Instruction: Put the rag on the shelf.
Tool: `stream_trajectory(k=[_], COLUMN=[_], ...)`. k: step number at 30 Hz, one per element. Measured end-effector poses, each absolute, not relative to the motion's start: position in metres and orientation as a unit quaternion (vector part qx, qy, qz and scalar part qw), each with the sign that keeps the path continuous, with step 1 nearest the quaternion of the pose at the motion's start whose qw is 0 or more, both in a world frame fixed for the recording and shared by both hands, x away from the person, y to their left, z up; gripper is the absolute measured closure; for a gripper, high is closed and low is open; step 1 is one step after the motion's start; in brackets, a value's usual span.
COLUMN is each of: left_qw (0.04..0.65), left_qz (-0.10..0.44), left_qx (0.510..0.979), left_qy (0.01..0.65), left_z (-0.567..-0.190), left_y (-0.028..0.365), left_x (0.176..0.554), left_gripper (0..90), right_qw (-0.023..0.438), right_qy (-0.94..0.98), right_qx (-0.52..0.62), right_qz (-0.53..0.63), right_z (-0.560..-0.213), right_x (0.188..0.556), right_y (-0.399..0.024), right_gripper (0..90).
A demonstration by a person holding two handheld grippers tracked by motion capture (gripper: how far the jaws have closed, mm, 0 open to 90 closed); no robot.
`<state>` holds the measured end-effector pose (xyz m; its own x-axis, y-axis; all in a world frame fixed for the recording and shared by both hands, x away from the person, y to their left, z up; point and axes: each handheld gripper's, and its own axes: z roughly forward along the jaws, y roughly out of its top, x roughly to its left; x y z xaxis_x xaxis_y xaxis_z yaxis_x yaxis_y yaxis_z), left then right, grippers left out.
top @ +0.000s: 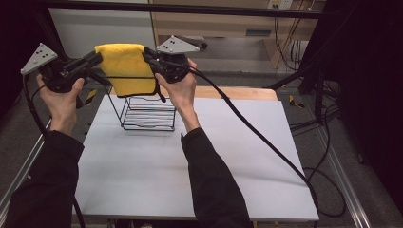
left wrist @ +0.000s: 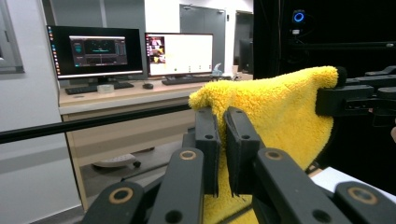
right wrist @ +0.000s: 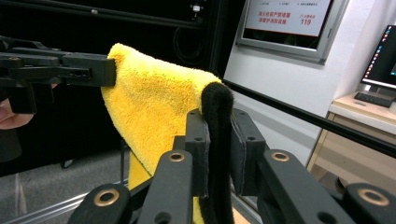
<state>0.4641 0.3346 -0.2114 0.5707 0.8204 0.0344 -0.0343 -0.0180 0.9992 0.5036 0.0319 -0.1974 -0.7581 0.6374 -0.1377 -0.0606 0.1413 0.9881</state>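
Towel point(top: 125, 66): yellow, held stretched in the air above wire rack point(top: 147, 113), which stands on table point(top: 190, 171). Left gripper point(left wrist: 221, 122) clamped on 1 top corner, right gripper point(right wrist: 217, 122) clamped on the other, at the dark hem. Judged light, soft, limp; sags wherever unsupported. Best gripped at the 2 corners, on the hem.

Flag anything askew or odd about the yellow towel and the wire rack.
Nothing stands out. The yellow towel hangs level, stretched between the left gripper and right gripper, each shut on a top corner, above the upright wire rack on the table.
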Motion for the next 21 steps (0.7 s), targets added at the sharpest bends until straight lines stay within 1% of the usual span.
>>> stream_trajectory(k=[12, 21], left_qw=[0.598, 0.586], left_qz=[0.329, 0.319], left_qx=[0.659, 0.666], left_qy=[0.315, 0.332], left_z=[-0.222, -0.235], left_y=[0.333, 0.33], left_x=[0.447, 0.438], left_gripper=[83.1, 82.4], right_qw=[0.275, 0.275], right_qy=[0.726, 0.749], right_qx=[0.197, 0.186], right_qz=[0.599, 0.574], right_z=[-0.207, -0.214], right_x=[0.488, 0.477], right_y=[0.03, 0.032], right_gripper=[79.0, 78.7])
